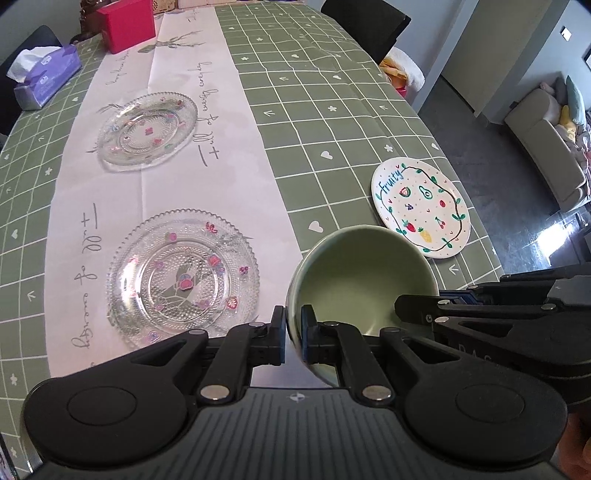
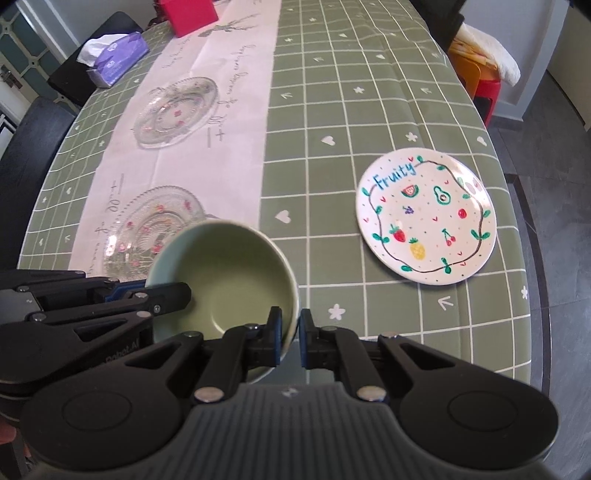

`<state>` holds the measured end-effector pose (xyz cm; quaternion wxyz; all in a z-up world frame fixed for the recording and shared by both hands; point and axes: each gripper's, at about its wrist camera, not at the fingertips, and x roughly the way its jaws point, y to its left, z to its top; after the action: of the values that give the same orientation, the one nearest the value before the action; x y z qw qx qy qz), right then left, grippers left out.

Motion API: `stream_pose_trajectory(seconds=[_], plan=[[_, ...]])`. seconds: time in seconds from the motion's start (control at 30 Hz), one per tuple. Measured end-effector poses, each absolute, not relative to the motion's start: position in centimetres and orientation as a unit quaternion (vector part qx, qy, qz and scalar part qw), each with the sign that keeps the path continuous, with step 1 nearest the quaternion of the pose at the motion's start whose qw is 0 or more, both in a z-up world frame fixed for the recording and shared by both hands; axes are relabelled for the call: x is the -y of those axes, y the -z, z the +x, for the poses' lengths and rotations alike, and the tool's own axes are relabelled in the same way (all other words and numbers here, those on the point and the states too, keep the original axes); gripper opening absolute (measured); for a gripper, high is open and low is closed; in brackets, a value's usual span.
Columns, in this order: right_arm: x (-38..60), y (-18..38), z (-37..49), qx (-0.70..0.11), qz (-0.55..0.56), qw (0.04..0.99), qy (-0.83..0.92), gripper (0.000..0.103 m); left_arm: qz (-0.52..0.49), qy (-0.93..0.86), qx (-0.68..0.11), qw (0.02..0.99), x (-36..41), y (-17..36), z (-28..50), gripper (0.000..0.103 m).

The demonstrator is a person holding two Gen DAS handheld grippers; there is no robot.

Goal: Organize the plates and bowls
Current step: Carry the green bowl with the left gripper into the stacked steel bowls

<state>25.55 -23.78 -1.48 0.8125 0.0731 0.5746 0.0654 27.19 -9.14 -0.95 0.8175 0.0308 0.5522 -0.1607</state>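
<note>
Green bowl (image 1: pixel 364 280) is held off the desk (image 1: pixel 332 74) by both tools at once, tilted, opening toward the cameras. Left tool (image 1: pixel 293 332) is closed narrow on the bowl's left rim, wall pinched between the two pads. Right tool (image 2: pixel 290 334) is clamped the same way on the right rim; in the left wrist view it is seen entering from the right, reaching over the rim.

In the right wrist view the bowl (image 2: pixel 225 280) sits left of and just ahead of the right tool, with the left tool (image 2: pixel 162 295) at its far-left rim.

"Fruity" plate (image 2: pixel 424 218) is lying flat near the desk's right edge, apart from the bowl, on green checked cloth. Near glass plate (image 1: pixel 183 277) is on the white runner (image 1: pixel 177 184), just left of the bowl in the left wrist view. Far glass plate (image 1: pixel 147 129) is further along the runner, well apart from the near one. Tissue box (image 1: pixel 48 77) is at the far-left edge, red box (image 1: pixel 125 24) at the far end of the runner.
</note>
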Motion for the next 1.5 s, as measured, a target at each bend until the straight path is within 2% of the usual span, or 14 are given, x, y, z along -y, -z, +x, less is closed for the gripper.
stream_pose_trajectory(seconds=[0.3,0.63,1.0,1.5], plan=[[18.7,-2.8,23.1,-0.544,0.041,0.832,-0.101,0.006,0.020,0.133,-0.531,0.837,4.1,-3.6,24.1,0.008],[11.6,-5.8,20.8,-0.520,-0.005,0.841,-0.151,0.007,0.003,0.092,-0.520,0.849,-2.3,-6.1,20.9,0.009],[5.3,-3.6,20.0,-0.543,-0.042,0.818,-0.183,0.007,-0.039,0.062,-0.557,0.827,-8.0,-3.4,19.4,0.010],[2.8,0.1,21.5,-0.578,-0.060,0.794,-0.181,0.007,-0.056,0.064,-0.593,0.801,-10.1,-0.4,20.2,0.010]])
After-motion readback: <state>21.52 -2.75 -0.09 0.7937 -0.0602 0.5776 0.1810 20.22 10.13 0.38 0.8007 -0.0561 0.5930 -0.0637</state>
